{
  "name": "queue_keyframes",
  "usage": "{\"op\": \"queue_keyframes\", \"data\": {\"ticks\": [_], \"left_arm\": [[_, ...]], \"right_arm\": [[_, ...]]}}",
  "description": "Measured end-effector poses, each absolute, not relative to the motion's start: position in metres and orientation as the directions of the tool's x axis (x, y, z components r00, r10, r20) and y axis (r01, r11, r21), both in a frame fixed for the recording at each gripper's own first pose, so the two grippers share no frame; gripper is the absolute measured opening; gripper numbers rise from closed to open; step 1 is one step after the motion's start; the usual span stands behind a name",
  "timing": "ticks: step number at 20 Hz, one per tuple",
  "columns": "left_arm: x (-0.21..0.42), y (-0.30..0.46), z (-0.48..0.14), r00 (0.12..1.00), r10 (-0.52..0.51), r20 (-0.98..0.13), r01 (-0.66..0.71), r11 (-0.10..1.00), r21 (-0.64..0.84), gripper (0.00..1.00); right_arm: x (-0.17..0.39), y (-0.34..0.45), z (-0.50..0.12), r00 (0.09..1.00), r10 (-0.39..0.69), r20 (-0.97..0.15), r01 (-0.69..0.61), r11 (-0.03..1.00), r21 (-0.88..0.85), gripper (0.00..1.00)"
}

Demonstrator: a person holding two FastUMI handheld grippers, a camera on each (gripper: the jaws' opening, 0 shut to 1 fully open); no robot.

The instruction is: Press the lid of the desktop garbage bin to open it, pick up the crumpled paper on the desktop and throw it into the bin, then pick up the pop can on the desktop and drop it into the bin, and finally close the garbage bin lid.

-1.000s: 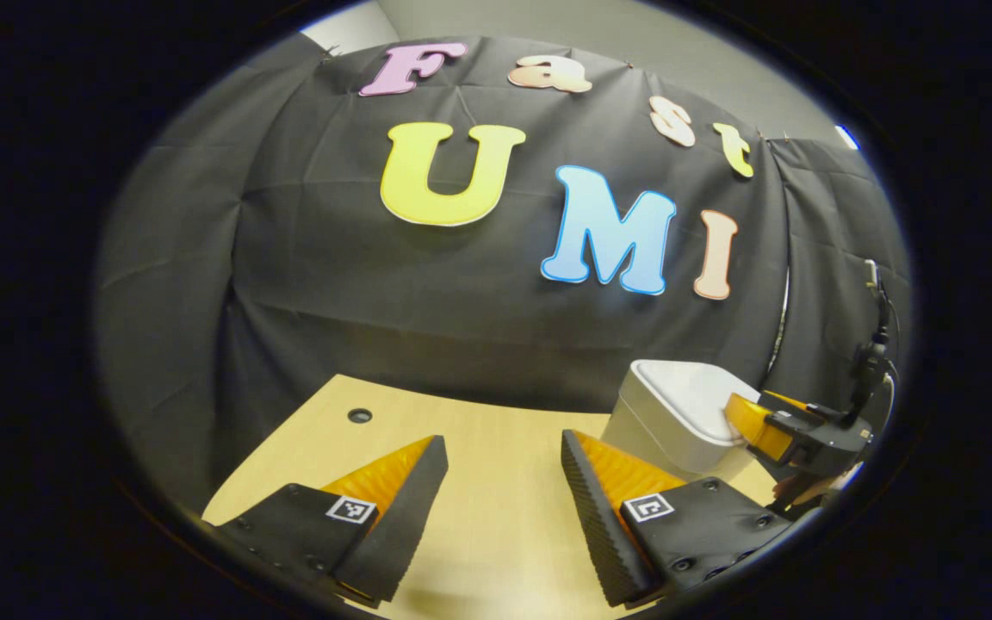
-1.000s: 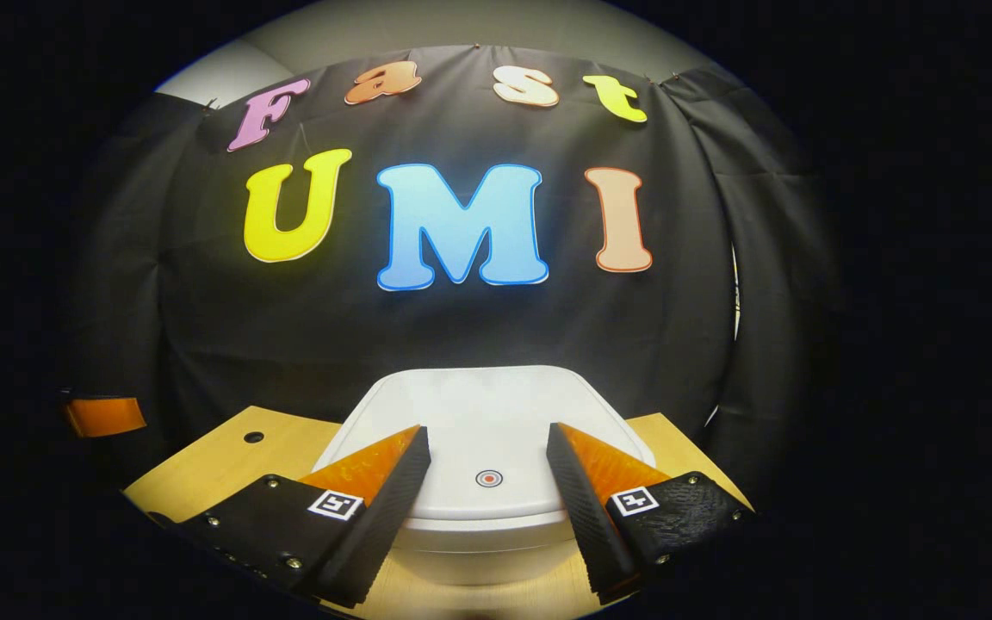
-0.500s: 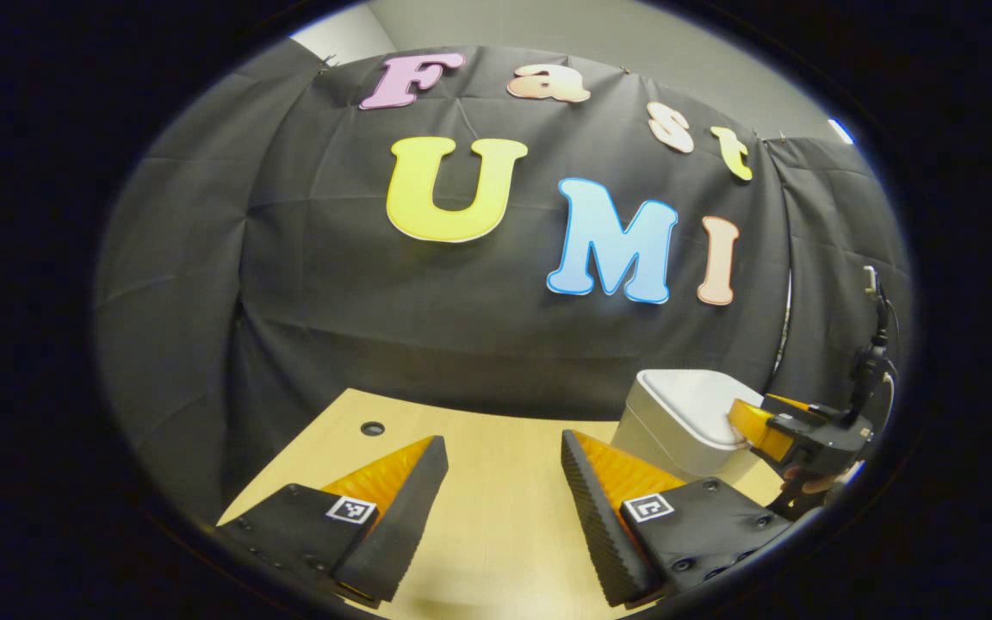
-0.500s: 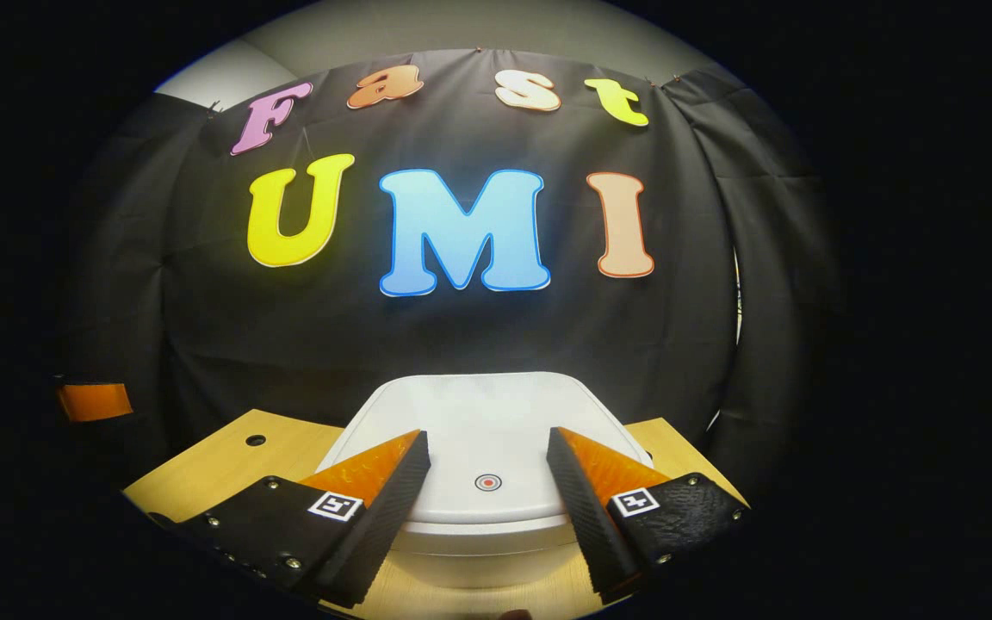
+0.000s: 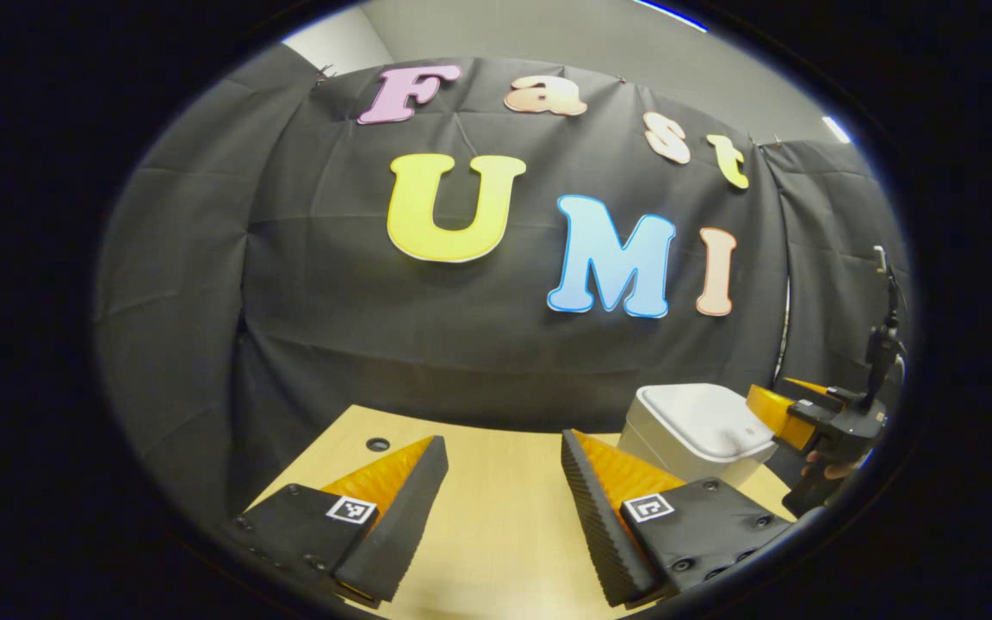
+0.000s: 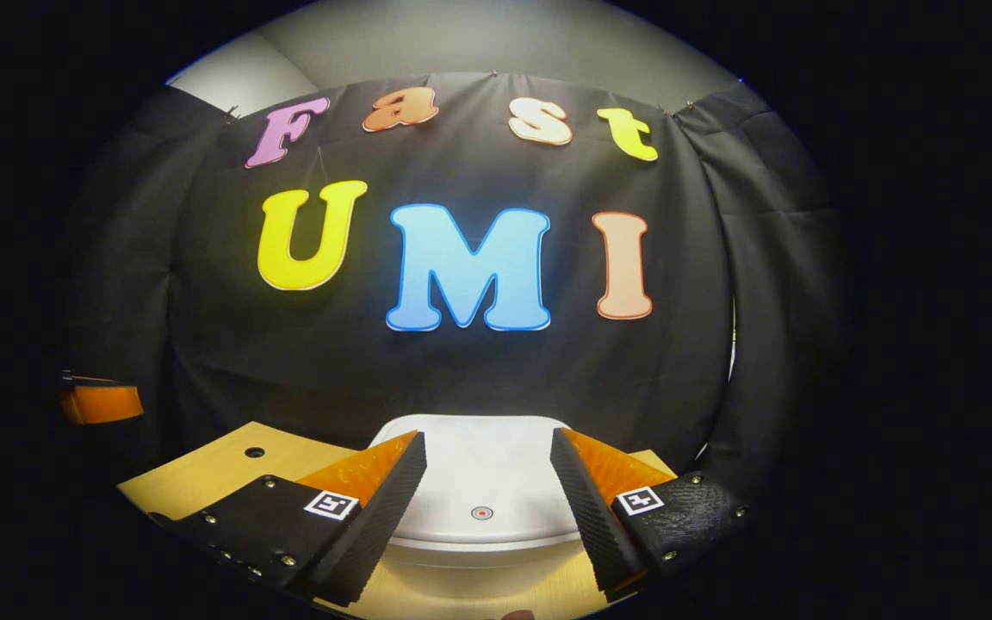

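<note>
White rounded plastic garbage bin (image 6: pixel 479 491), lid shut, at 12 o'clock before right gripper (image 6: pixel 487 499), fingers spread, empty, aligned over red press dot (image 6: pixel 481 513). Left gripper (image 5: pixel 505 499) parted, idle above pale wooden desk (image 5: pixel 496 534).

Smooth white plastic bin lid (image 6: pixel 480 469), pale matt wood desktop (image 5: pixel 496 508).

Left gripper view: low over pale wooden desktop (image 5: pixel 496 517), facing back wall. Right gripper view: close above white lidded plastic bin (image 6: pixel 479 469). Shared: bin (image 5: pixel 694 422), desktop.
</note>
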State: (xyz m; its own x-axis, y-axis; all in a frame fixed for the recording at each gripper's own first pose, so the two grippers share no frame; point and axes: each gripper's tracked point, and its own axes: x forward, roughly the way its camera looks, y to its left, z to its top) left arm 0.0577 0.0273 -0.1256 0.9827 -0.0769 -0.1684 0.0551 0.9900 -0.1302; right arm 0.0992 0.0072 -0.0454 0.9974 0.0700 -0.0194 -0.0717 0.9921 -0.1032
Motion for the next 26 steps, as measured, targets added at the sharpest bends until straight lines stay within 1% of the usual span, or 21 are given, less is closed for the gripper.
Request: {"op": "queue_keyframes", "data": {"ticks": [1,2,5,6,9,10,11,12,17,19,20,21,22,23,24,25,26], "left_arm": [[0.058,0.027,-0.121,0.984,-0.077,-0.16,0.057,0.99,-0.126,0.86],[0.059,0.027,-0.117,0.986,-0.075,-0.151,0.057,0.991,-0.12,0.89],[0.058,0.024,-0.106,0.989,-0.082,-0.127,0.068,0.992,-0.107,0.89],[0.058,0.022,-0.104,0.989,-0.087,-0.12,0.075,0.992,-0.101,0.92],[0.059,0.017,-0.094,0.99,-0.101,-0.1,0.091,0.99,-0.104,0.92],[0.059,0.017,-0.093,0.99,-0.104,-0.096,0.094,0.99,-0.108,0.89],[0.059,0.017,-0.09,0.99,-0.105,-0.09,0.095,0.989,-0.11,0.89],[0.058,0.018,-0.087,0.991,-0.107,-0.084,0.097,0.989,-0.108,0.92],[0.056,0.019,-0.081,0.992,-0.109,-0.069,0.102,0.99,-0.097,0.92],[0.054,0.019,-0.079,0.992,-0.108,-0.064,0.102,0.991,-0.09,0.86],[0.053,0.021,-0.077,0.993,-0.105,-0.059,0.1,0.991,-0.085,0.86],[0.052,0.021,-0.074,0.993,-0.104,-0.055,0.1,0.992,-0.081,0.92],[0.05,0.021,-0.072,0.993,-0.107,-0.051,0.103,0.992,-0.079,0.92],[0.048,0.02,-0.069,0.993,-0.106,-0.046,0.103,0.992,-0.076,0.86],[0.045,0.021,-0.064,0.994,-0.105,-0.037,0.102,0.992,-0.072,0.86],[0.041,0.024,-0.06,0.995,-0.099,-0.025,0.097,0.993,-0.068,0.92],[0.036,0.025,-0.055,0.995,-0.094,-0.015,0.093,0.994,-0.062,0.92]], "right_arm": [[0.097,0.009,-0.039,0.997,0.073,-0.006,-0.074,0.993,-0.093,0.93],[0.095,0.011,-0.034,0.997,0.077,0.004,-0.077,0.994,-0.081,0.93],[0.087,0.011,-0.022,0.997,0.072,0.026,-0.07,0.996,-0.064,0.93],[0.084,0.011,-0.019,0.997,0.066,0.034,-0.064,0.996,-0.061,0.94],[0.074,0.01,-0.016,0.998,0.054,0.041,-0.051,0.997,-0.059,0.93],[0.072,0.01,-0.015,0.998,0.052,0.041,-0.049,0.997,-0.06,0.93],[0.067,0.011,-0.014,0.998,0.05,0.046,-0.047,0.997,-0.062,0.93],[0.064,0.012,-0.012,0.997,0.049,0.051,-0.046,0.997,-0.066,0.93],[0.052,0.022,-0.007,0.996,0.061,0.068,-0.055,0.994,-0.092,0.93],[0.049,0.027,-0.004,0.995,0.065,0.078,-0.057,0.994,-0.093,0.93],[0.041,0.032,0.0,0.994,0.064,0.083,-0.057,0.994,-0.093,0.93],[0.039,0.034,0.001,0.994,0.065,0.086,-0.057,0.994,-0.093,0.93],[0.037,0.035,0.002,0.994,0.066,0.087,-0.058,0.994,-0.092,0.93],[0.034,0.036,0.003,0.994,0.066,0.087,-0.058,0.994,-0.09,0.93],[0.032,0.037,0.004,0.994,0.066,0.089,-0.058,0.994,-0.088,0.93],[0.028,0.037,0.005,0.994,0.066,0.091,-0.058,0.995,-0.086,0.93],[0.025,0.037,0.004,0.994,0.065,0.089,-0.057,0.995,-0.085,0.93]]}}
